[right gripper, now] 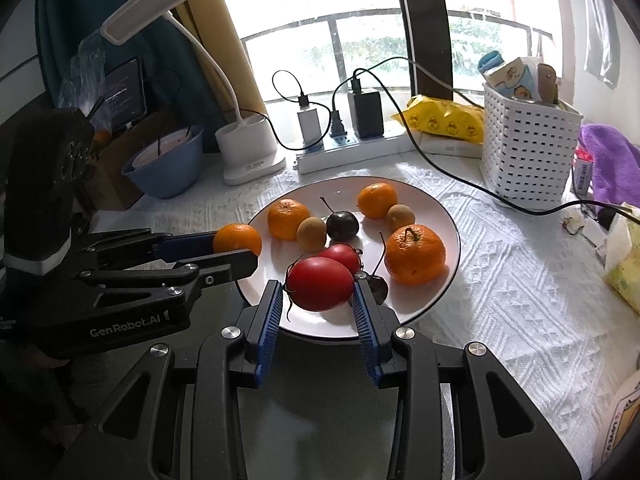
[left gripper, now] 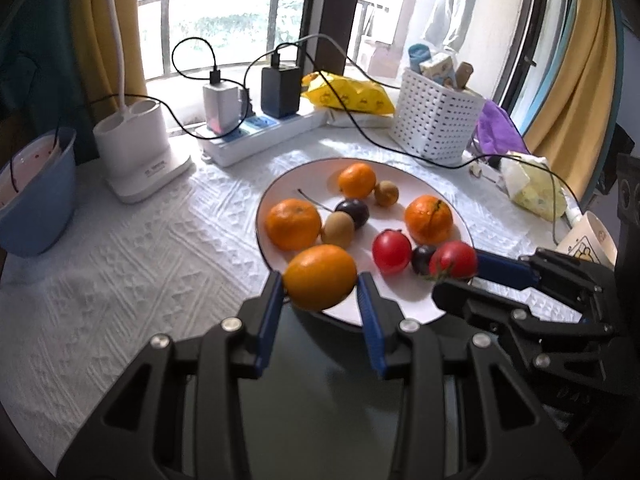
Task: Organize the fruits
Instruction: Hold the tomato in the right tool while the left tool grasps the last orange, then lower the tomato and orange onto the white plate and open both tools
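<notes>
The left gripper [left gripper: 320,294] clamps a mandarin [left gripper: 320,276] and the right gripper [right gripper: 316,300] clamps a tomato [right gripper: 318,285], probably to sort them off the near plate [right gripper: 432,196].

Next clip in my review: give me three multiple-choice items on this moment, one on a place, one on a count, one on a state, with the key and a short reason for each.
1. Where does the white perforated basket stand relative to the plate?
A. Behind it to the right
B. In front of it to the left
C. On it

2. How many oranges lie loose on the plate, outside any gripper?
A. One
B. Three
C. Five

3. What does the right gripper hold?
A. Nothing
B. A purple cloth
C. A red tomato

Key:
1 A, the basket sits on the cloth past the plate's far right rim.
2 B, three oranges rest on the plate, and a fourth orange sits between the jaws of the left gripper.
3 C, the jaws press on both sides of the tomato above the plate's near rim.
</notes>
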Demonstrator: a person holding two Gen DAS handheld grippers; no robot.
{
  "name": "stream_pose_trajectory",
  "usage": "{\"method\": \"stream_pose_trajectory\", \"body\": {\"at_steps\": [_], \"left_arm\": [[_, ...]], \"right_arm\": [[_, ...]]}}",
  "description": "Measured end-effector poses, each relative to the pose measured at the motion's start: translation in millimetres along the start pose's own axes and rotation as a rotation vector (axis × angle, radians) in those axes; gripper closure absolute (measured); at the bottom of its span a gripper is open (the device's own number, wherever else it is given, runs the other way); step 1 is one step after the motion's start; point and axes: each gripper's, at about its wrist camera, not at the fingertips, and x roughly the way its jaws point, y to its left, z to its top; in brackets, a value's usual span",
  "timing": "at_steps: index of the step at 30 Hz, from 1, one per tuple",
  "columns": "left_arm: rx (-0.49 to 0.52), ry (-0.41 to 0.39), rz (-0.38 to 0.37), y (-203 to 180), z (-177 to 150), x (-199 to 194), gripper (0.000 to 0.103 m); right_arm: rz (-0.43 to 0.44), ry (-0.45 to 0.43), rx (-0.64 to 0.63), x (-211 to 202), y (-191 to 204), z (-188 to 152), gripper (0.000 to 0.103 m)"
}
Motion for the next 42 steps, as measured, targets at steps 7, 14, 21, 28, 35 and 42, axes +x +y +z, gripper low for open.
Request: {"method": "stream_pose_trajectory", "body": {"at_steps": [7,14,21,28,35,42], "left_arm": [[0.004,0.017,-0.001,-1,4,8,0.064],[-0.005,0.025,-0.011,1,4,6,0.063],[-0.002,0.012,-0.003,1,2,-1,0.059],[-0.013,-0.001,0.0,5,-3,-13,0.058],[-0.018,-0.026,0.003,5,-7,-29,0.058],[-0.015,-0.056,0.001,1,-14,-49,0.058]], "right_arm": [[0.014,0.014,-0.009,9,1,1,0.065],[0.015,0.04,-0.017,15,5,1,0.065],[-0.01,0.051,-0.02,17,8,3,0.065],[-0.036,0.056,-0.006,15,10,0,0.064],[-0.047,0.04,-0.013,3,16,-1,0.064],[-0.049,0.024,-0.03,-11,26,-5,0.064]]}}
